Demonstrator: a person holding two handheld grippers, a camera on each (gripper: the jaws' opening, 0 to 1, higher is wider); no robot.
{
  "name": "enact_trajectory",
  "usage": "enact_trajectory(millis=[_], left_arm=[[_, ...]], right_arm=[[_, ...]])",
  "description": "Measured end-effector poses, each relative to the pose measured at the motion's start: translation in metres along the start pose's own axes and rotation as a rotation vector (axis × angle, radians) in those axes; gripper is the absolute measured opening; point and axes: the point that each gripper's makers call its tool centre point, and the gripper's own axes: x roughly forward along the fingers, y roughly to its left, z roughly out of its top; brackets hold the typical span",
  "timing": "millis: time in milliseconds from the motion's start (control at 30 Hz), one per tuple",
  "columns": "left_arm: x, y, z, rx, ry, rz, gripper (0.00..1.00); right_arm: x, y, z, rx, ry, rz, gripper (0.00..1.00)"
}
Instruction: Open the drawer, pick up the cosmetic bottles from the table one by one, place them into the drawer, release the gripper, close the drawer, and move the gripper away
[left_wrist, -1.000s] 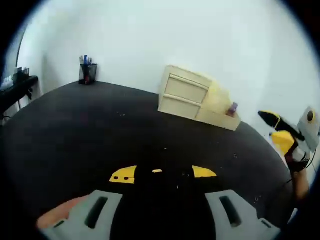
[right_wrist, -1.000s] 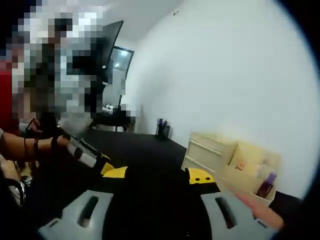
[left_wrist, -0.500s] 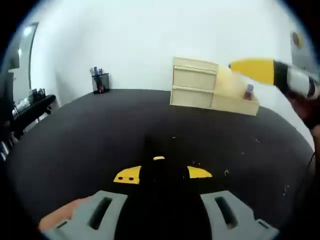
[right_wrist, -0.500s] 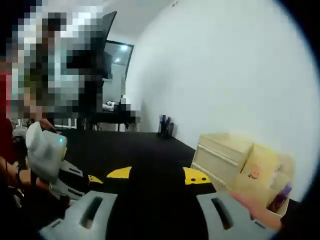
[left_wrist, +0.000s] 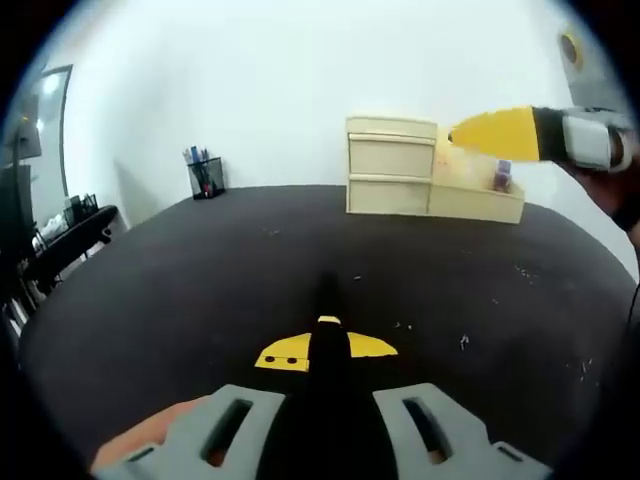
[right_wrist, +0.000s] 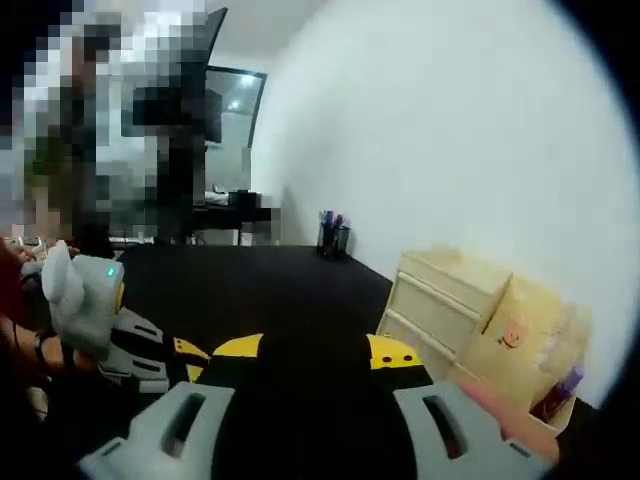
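Your left gripper (left_wrist: 325, 350) hangs low over the black table (left_wrist: 180, 280) with its yellow-tipped jaws pressed together and nothing between them; in the right gripper view it appears at the left edge (right_wrist: 185, 352), though its jaws are too small there to read. Far to the left on the table, by the white wall (left_wrist: 300, 70), stands a mesh pen holder (left_wrist: 207, 176) with pens in it. Further right, against the same wall, sits the cream drawer unit (left_wrist: 391, 165), both of its front drawers flush and shut. Just beside it on the right is an open cream tray (left_wrist: 475, 195), and a purple cosmetic bottle (left_wrist: 503, 176) stands upright inside it. Your right gripper (left_wrist: 500, 133) reaches in from the right edge at the height of the drawer unit, its yellow tip overlapping the tray in this view. From its own camera, your right gripper (right_wrist: 305, 352) has its jaws spread wide apart and empty, with the drawer unit (right_wrist: 440, 295) and the bottle (right_wrist: 558, 392) off to the right.
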Motion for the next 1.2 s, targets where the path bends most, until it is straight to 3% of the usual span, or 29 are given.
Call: enact_trajectory(millis=[167, 233, 333, 733, 833, 1000, 1200], left_arm=[[-0.010, -0.002, 0.005, -0.058, -0.038, -0.031, 0.07], [-0.010, -0.004, 0.003, -0.060, -0.038, -0.034, 0.07], [-0.010, -0.005, 0.002, -0.058, -0.043, -0.035, 0.07], [-0.025, -0.010, 0.027, -0.128, -0.130, -0.113, 0.07], [-0.025, -0.011, 0.027, -0.127, -0.138, -0.115, 0.07], [-0.025, -0.014, 0.025, -0.127, -0.132, -0.123, 0.07], [-0.030, -0.012, 0.022, -0.139, -0.136, -0.132, 0.07]], right_arm=[[-0.004, -0.006, -0.017, -0.112, 0.128, -0.046, 0.34], [-0.004, -0.010, -0.017, -0.125, 0.137, -0.074, 0.34], [0.000, -0.021, -0.022, -0.155, 0.200, -0.108, 0.34], [0.019, -0.033, -0.013, -0.151, 0.238, -0.122, 0.34], [0.020, -0.048, -0.011, -0.242, 0.281, -0.197, 0.34], [0.022, -0.049, -0.011, -0.284, 0.327, -0.217, 0.34], [0.023, -0.037, -0.011, -0.234, 0.333, -0.156, 0.34]])
